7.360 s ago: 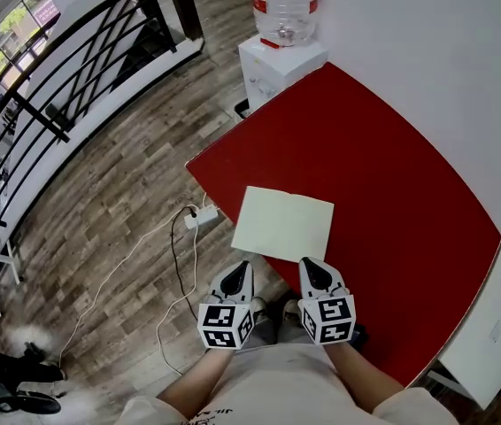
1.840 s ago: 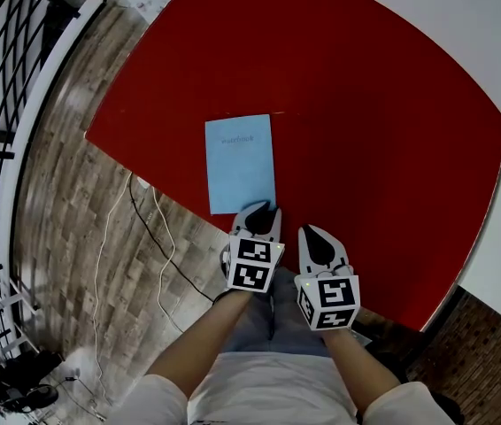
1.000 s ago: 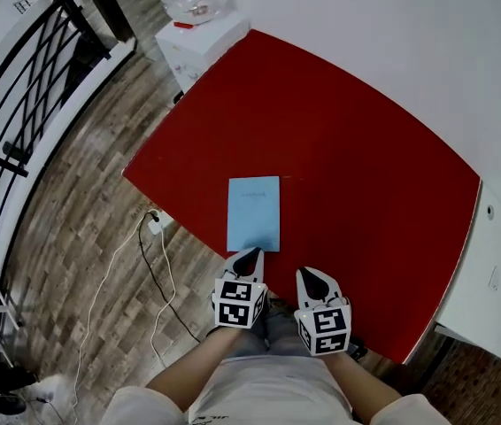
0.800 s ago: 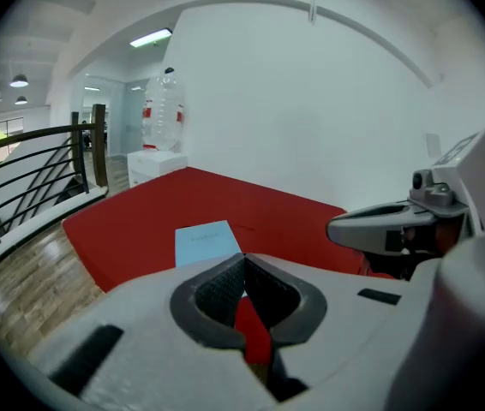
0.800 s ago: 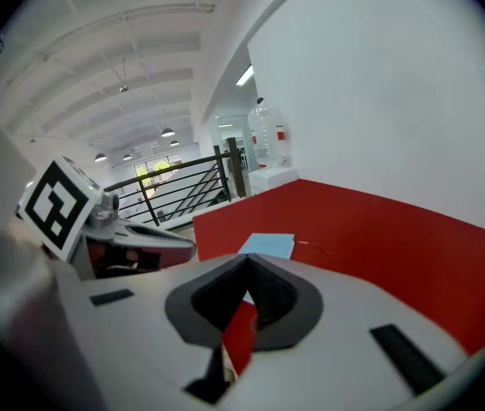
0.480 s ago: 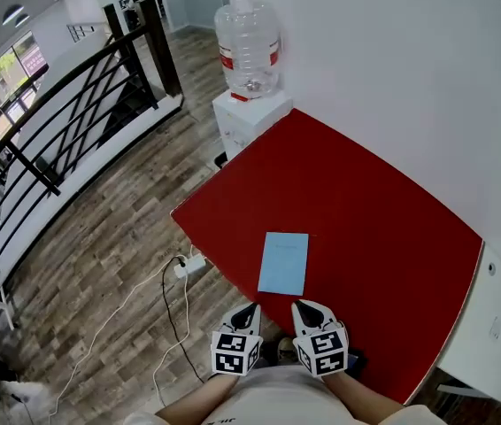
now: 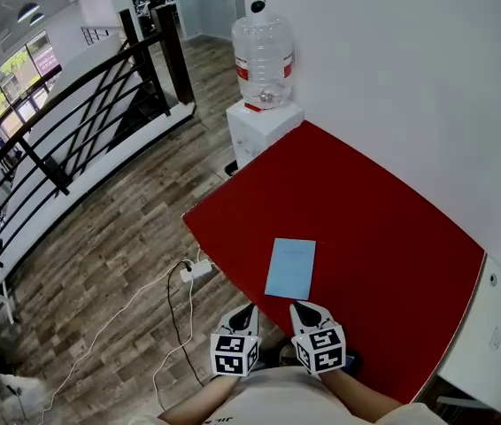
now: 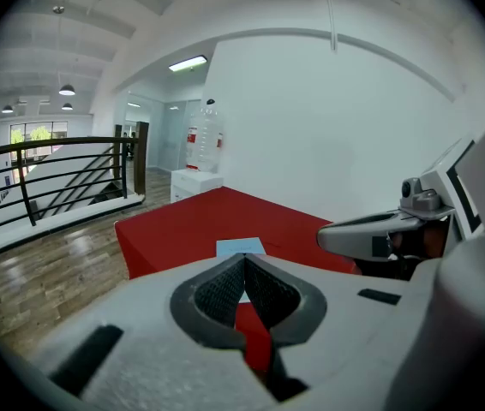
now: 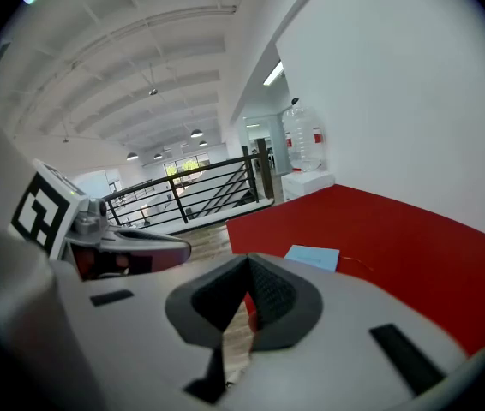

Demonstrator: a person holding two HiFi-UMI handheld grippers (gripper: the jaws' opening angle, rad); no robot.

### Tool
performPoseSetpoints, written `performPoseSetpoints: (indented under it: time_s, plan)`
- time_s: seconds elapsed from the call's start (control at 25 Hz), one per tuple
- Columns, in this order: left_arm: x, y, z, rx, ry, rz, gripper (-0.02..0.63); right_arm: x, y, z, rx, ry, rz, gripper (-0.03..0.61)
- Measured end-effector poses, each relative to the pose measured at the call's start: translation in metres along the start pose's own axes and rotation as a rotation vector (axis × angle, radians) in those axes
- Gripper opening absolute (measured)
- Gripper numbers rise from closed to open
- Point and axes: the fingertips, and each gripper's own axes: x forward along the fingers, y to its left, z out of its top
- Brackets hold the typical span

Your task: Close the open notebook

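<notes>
The notebook (image 7: 291, 268) lies closed on the red table (image 7: 366, 211), its light blue cover up, close to the table's near edge. My left gripper (image 7: 249, 312) and right gripper (image 7: 302, 308) hover side by side just short of that edge, both shut and empty, clear of the notebook. In the left gripper view the shut jaws (image 8: 244, 260) point at the notebook (image 8: 240, 247), with the right gripper (image 8: 380, 234) alongside. The right gripper view has its shut jaws (image 9: 247, 264) below the notebook (image 9: 313, 256), and the left gripper (image 9: 131, 242) is at the left.
A white water dispenser (image 7: 264, 127) with a big bottle stands at the table's far corner. A white cabinet (image 7: 489, 326) adjoins the table's right side. A power strip (image 7: 199, 270) and cables lie on the wooden floor. A black railing (image 7: 73, 122) runs along the left.
The notebook, open with cream pages up at first, now lies closed with its blue cover up. Over the last second both grippers drew back and rose away from it.
</notes>
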Motion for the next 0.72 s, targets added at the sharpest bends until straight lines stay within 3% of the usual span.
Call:
performPoseSetpoints:
  time_s: [0.72]
  plan:
    - [-0.002, -0.003, 0.001, 0.006, -0.004, -0.007, 0.006, -0.002, 0.003, -0.006, -0.002, 0.009, 0.009, 0.005]
